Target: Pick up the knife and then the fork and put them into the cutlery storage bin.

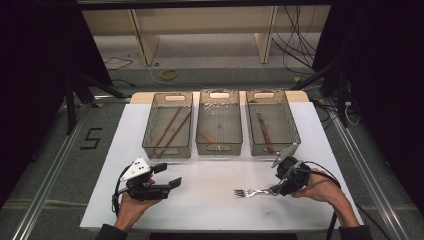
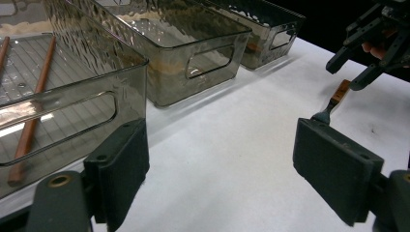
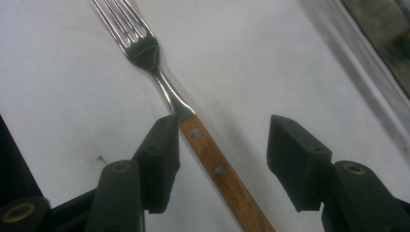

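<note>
A fork [image 1: 252, 192] with a wooden handle lies flat on the white table [image 1: 210, 200], tines pointing left. My right gripper [image 1: 276, 189] is low over its handle end. In the right gripper view the jaws stand open on either side of the handle [image 3: 212, 162], and the left pad [image 3: 162, 145] touches the handle's edge while the other pad stays apart. My right gripper [image 3: 225, 135] has not closed. My left gripper [image 1: 168, 175] hovers open at the front left with nothing between its pads [image 2: 220, 145]. From there I see the right gripper [image 2: 367, 53] above the fork handle [image 2: 338, 94].
Three clear grey bins stand in a row at the back. The left bin [image 1: 167, 148] holds two brown chopsticks [image 1: 170, 131]. The middle bin [image 1: 218, 145] has a small brown piece. The right bin [image 1: 272, 147] holds a wooden-handled knife [image 1: 264, 131].
</note>
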The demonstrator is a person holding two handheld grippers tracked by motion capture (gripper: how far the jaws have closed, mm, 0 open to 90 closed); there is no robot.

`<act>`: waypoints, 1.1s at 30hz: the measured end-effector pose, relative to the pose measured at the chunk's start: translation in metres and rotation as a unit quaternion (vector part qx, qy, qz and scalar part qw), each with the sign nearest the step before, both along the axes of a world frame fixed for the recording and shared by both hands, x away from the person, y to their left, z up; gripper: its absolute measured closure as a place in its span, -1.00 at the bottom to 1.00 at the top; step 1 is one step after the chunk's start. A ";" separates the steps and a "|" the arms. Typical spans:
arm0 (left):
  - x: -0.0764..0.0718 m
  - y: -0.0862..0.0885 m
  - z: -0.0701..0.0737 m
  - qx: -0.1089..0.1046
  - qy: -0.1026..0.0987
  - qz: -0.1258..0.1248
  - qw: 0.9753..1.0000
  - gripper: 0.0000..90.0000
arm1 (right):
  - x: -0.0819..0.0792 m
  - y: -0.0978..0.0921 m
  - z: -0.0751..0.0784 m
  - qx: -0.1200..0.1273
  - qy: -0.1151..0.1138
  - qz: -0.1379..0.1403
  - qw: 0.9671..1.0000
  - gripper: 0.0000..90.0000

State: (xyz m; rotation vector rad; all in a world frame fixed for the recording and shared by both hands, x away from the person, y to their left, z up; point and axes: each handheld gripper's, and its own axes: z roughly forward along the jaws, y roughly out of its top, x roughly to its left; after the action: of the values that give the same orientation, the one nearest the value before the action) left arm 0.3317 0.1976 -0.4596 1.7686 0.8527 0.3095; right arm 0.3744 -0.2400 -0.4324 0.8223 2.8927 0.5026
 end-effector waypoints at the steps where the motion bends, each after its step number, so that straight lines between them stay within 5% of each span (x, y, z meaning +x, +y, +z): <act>1: 0.000 0.000 0.000 0.000 0.000 0.000 1.000 -0.56 | 0.000 0.000 -0.001 -0.002 0.000 0.002 1.000 0.05; 13: 0.000 0.000 0.000 0.001 0.000 -0.001 1.000 -0.56 | -0.001 0.006 -0.012 -0.038 0.005 0.044 0.998 0.23; 33: 0.000 -0.001 0.000 0.003 -0.001 -0.002 1.000 -0.56 | -0.003 0.014 -0.021 -0.065 0.012 0.071 0.995 0.44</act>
State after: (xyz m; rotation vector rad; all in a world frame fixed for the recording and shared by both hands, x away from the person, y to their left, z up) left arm 0.3320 0.1967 -0.4601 1.7756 0.8471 0.3115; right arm 0.3718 -0.2264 -0.4533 0.6112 2.9824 0.3140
